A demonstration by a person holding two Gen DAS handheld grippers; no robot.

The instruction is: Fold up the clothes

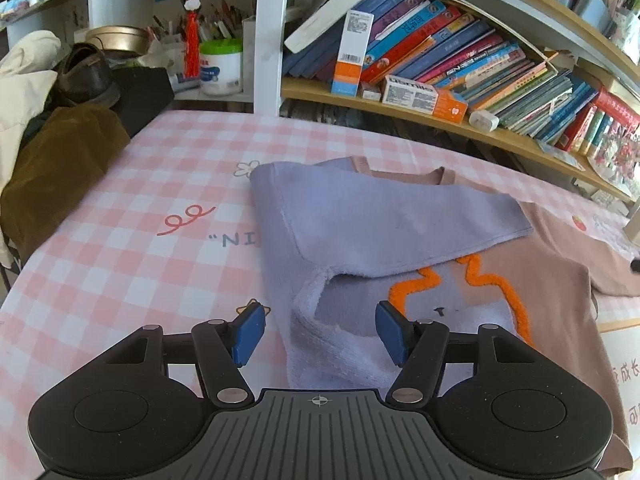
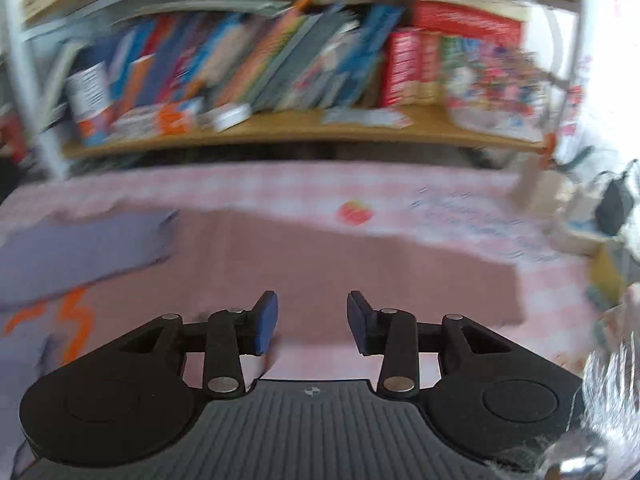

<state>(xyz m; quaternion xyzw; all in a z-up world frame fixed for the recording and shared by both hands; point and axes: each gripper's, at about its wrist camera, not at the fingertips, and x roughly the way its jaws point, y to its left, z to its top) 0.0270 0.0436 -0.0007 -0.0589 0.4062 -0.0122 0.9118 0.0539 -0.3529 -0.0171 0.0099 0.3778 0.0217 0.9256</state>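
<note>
- Two grippers in view, neither holding anything: the left gripper [image 1: 320, 332] has its blue pads wide apart, the right gripper [image 2: 312, 322] likewise parted with bare cloth showing between them.
- The task's thing, a brown T-shirt [image 1: 560, 292] with an orange-outlined print, lies flat on the pink checked tablecloth [image 1: 140, 248]. Its left side is turned inward, so the pale lilac inside [image 1: 360, 216] faces up and the sleeve lies across the chest toward 2 o'clock.
- Judgement: that folded-over panel fits a shirt partway through folding. The left gripper hangs just over the lower lilac edge at 12 o'clock from its pads, probably because that hem is the handiest grip for the next crease; I cannot tell whether it is arriving or leaving.
- The right wrist view is blurred by motion. It looks over the shirt's unfolded brown side [image 2: 340, 264], which spreads from 10 to 2 o'clock, open and flat.
- Surroundings: a bookshelf [image 1: 460, 60] runs along the table's far edge at 12 to 2 o'clock; a brown garment [image 1: 60, 168] and a shoe [image 1: 86, 76] sit at 9 to 10 o'clock, well apart from the shirt.
- Nothing rests on the shirt itself. The right sleeve reaches near the table edge at 3 o'clock, where it could slip off.
</note>
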